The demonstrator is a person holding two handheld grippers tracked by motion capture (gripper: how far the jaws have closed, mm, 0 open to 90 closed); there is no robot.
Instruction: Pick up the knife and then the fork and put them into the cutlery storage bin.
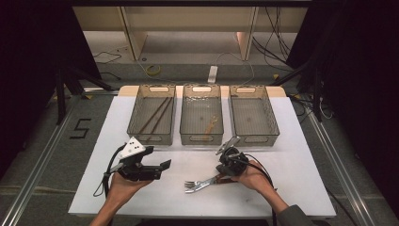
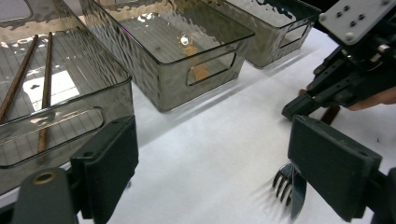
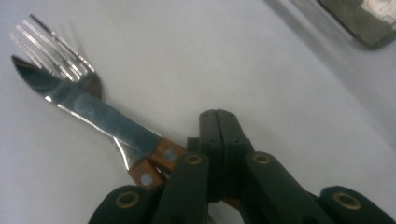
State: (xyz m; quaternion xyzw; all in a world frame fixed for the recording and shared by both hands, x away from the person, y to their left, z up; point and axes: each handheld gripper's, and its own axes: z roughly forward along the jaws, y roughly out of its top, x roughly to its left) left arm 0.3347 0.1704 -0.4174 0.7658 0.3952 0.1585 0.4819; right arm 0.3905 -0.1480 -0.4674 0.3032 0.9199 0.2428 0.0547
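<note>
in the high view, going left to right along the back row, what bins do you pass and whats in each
bin with two chopsticks → middle bin with a small wooden utensil → right bin, nothing visible inside

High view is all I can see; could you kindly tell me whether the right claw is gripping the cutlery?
Observer: The right gripper view shows the right claw shut, its jaws pressed together with nothing between their tips; the wooden handles run beneath it.
Operator: Thank you. Is that one utensil or two?
Observer: Two: a serrated knife lies crossed over the fork.
</note>
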